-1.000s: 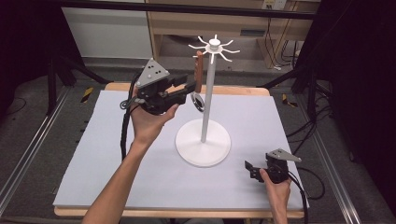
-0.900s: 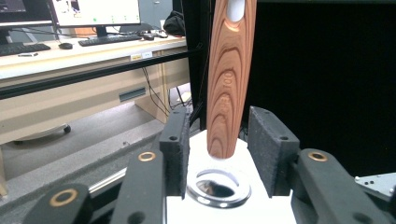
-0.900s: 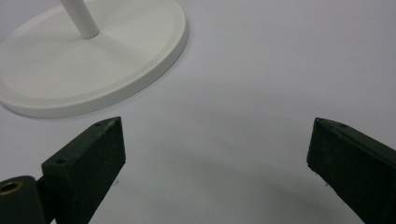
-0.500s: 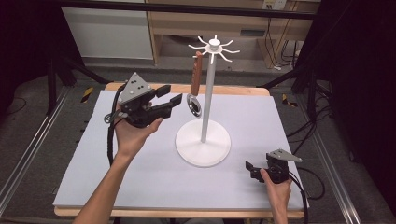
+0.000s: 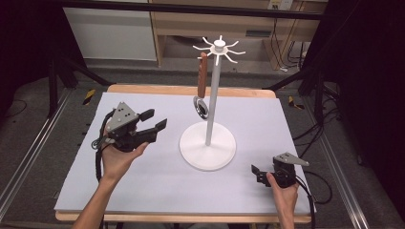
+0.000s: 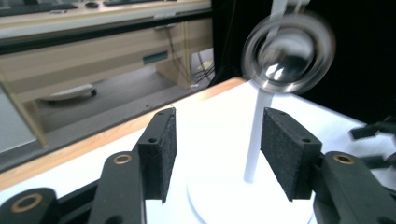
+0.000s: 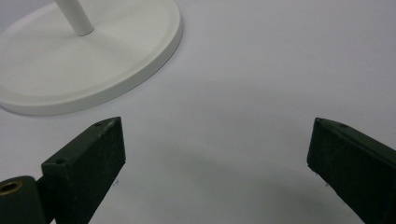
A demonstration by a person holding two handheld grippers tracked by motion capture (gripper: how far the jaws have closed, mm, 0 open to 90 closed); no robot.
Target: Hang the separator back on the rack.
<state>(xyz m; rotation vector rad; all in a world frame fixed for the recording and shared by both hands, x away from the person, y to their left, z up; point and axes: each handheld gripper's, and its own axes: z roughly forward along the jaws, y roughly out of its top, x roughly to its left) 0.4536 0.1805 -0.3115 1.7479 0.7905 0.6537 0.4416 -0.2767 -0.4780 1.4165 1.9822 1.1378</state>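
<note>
Left gripper (image 5: 152, 125) held left of centre in the high view, jaws apart with nothing between them, having just been opening; pointed toward the stand (image 5: 208, 143) but well apart from it. Strainer (image 5: 201, 90) hanging from a hook at the top of the stand, brown handle up, metal ring low beside the pole, upper middle of the frame; which hook carries it too small to tell. In the left gripper view, strainer (image 6: 288, 52) blurred at upper right, handle cut off by the top edge, ring partly overlapping the pole (image 6: 258, 135); pads (image 6: 163, 156) sharp at the bottom, empty white base showing between them. At the right edge of that view, dark shapes of the other gripper, cut off and hard to make out. Right gripper (image 5: 260, 174) low at lower right of the high view, on or just over the mat (image 5: 143, 191), contact not clear; jaws small and dark there. In the right gripper view, jaws wide apart on bare mat, both cut off by the frame's lower edge, gripper (image 7: 215, 158) holding nothing. Stand's base (image 7: 88, 70) at upper left, cut off by the top and left edges, near the left jaw but not touching.
</note>
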